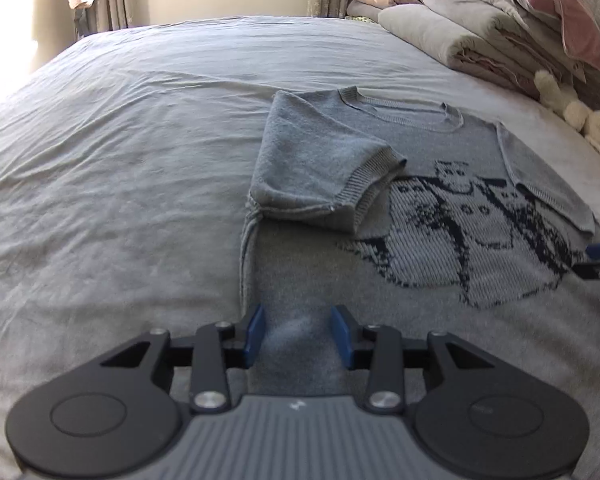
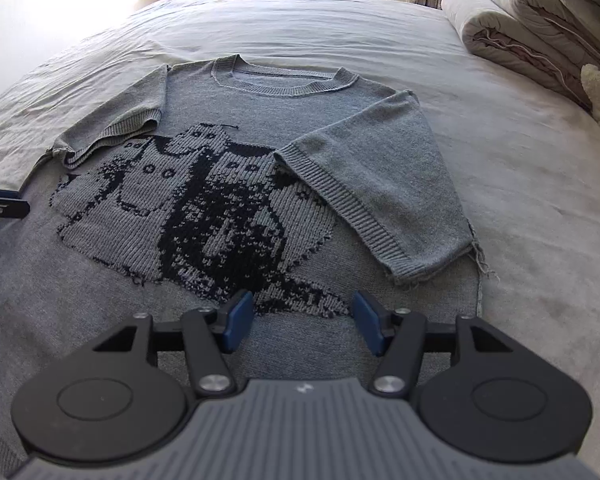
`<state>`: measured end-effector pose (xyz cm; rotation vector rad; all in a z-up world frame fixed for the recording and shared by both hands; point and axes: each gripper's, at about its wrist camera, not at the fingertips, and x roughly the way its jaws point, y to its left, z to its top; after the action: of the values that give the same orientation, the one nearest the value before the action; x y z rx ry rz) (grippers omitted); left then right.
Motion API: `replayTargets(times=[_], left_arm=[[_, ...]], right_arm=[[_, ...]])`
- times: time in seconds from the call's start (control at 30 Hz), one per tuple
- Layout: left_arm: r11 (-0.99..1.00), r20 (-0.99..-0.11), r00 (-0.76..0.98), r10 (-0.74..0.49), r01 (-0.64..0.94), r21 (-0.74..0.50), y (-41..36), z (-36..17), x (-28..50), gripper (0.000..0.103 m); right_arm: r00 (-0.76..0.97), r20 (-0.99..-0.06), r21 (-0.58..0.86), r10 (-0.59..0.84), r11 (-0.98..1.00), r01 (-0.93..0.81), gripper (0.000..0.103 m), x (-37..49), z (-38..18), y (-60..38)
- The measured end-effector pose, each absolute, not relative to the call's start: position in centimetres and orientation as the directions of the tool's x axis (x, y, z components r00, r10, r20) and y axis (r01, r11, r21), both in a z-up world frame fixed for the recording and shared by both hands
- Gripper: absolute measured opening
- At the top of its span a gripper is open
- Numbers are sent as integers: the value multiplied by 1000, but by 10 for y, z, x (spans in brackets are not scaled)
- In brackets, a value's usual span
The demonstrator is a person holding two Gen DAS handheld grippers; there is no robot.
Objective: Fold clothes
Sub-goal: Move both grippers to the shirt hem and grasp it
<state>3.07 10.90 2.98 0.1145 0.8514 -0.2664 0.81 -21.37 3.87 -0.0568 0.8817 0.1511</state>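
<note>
Left gripper (image 1: 298,336) hung low over the near left part of the grey knit sweater (image 2: 204,200), jaws apart, nothing between them; right gripper (image 2: 302,326) sat over the near right part, jaws also apart and empty. The sweater lay flat, front up, on the bed sheet (image 1: 120,160), both short sleeves folded in over the cat pattern, collar at the far end. Judged soft, floppy, fairly light and not slippery; the knit would stretch and sag if lifted by one point. Best hold looked like the near hem, one corner per gripper. Folded quilts (image 1: 480,32) and a plush toy (image 1: 580,116) lay beyond.
</note>
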Motion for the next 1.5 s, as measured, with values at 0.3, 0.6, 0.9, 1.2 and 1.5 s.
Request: replayTargets(times=[0.3, 0.6, 0.9, 1.2, 1.5], left_arm=[[958, -774, 624, -113, 276, 83, 116, 32, -19, 44], [957, -788, 607, -97, 275, 95, 121, 34, -63, 44], [957, -805, 582, -115, 282, 66, 135, 36, -122, 45], [970, -789, 575, -216, 216, -108, 155, 43, -161, 60], [957, -758, 584, -290, 149, -251, 146, 33, -162, 63]], right_arm=[[636, -760, 82, 137, 990, -115, 62, -63, 37, -233], [667, -733, 110, 135, 991, -79, 62, -135, 34, -248], [678, -721, 117, 142, 990, -82, 62, -186, 34, -254], [681, -710, 232, 178, 973, -13, 63, -228, 36, -269], [703, -658, 432, 270, 900, 59, 40, -233, 35, -284]])
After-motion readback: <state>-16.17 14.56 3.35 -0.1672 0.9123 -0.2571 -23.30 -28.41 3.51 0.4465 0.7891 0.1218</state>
